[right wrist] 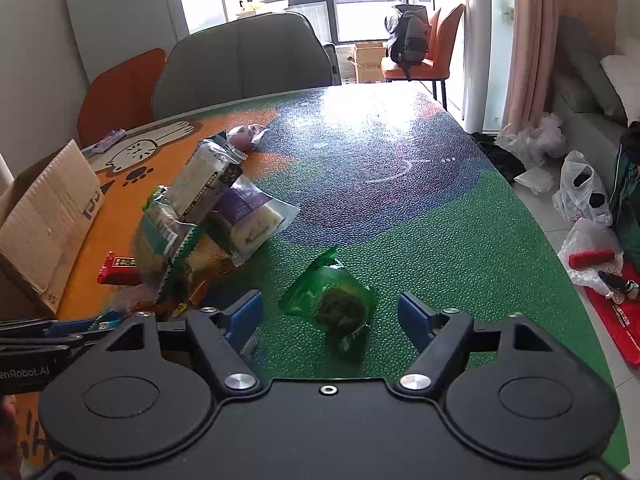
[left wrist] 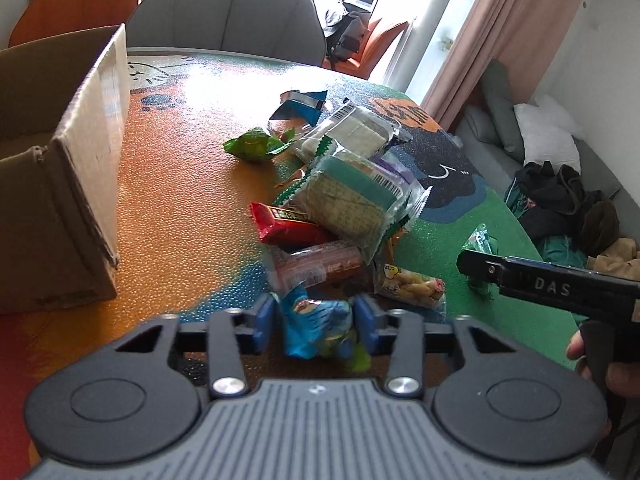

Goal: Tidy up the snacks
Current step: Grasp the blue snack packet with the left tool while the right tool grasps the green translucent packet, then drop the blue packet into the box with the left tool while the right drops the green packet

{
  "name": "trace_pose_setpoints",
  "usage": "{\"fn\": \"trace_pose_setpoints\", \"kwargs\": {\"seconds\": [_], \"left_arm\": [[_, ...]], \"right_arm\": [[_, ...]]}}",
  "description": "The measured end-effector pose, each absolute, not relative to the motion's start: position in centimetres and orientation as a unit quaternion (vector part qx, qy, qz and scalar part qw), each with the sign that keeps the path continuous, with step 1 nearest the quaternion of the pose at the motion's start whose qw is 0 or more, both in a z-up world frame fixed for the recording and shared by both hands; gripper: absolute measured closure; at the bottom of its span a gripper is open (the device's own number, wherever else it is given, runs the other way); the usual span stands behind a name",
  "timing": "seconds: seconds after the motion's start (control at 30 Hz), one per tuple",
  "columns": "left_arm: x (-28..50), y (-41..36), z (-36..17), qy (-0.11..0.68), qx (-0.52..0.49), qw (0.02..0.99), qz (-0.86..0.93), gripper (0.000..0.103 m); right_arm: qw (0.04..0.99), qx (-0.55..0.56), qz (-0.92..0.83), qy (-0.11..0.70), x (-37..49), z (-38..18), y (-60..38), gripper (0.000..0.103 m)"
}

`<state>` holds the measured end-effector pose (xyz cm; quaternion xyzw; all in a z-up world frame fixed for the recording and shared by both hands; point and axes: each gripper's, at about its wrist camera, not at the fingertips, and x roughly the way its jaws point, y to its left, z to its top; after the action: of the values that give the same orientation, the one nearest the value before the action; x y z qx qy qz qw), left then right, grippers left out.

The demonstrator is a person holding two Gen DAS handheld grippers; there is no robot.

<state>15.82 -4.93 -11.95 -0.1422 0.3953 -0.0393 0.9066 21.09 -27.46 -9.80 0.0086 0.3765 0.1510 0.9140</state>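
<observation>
Both tongs at their pick-up, 2 snacks in hand's reach.

Left tongs (left wrist: pixel 315 322) pinch a blue packet (left wrist: pixel 316 326) at lower centre; right tongs (right wrist: pixel 331 314) stand open round a green packet (right wrist: pixel 334 304) lying on the bench (right wrist: pixel 400 200). Next: close right, lift both toward the cardboard box (left wrist: pixel 60 168), upper left.

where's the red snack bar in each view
Left wrist: red snack bar at centre, on the left edge of the pile.
Right wrist: same bar at far left, below the pile.
Shared landmark: cardboard box, left of it in both.
</observation>
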Motion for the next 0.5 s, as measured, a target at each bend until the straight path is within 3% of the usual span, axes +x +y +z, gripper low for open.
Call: {"fn": "trace_pose_setpoints", "kwargs": {"seconds": [0.13, 0.2, 0.27, 0.5], "left_arm": [[15.7, -4.9, -12.0, 0.394, -0.147, 0.906, -0.047, 0.07], [15.6, -4.9, -11.9, 0.393, -0.15, 0.906, -0.05, 0.071], [15.5, -4.9, -11.6, 0.39, -0.149, 0.907, -0.053, 0.071], [14.8, -4.8, -10.1, 0.369, -0.143, 0.917, -0.05, 0.071]], "right_arm": [[0.913, 0.012, 0.151, 0.378, 21.6, -10.2, -27.7, 0.043], [0.912, 0.017, 0.153, 0.381, 21.8, -10.4, -27.8, 0.058], [0.913, 0.023, 0.152, 0.378, 21.9, -10.5, -28.0, 0.065], [0.918, 0.024, 0.171, 0.357, 21.1, -9.8, -28.0, 0.07]]}}
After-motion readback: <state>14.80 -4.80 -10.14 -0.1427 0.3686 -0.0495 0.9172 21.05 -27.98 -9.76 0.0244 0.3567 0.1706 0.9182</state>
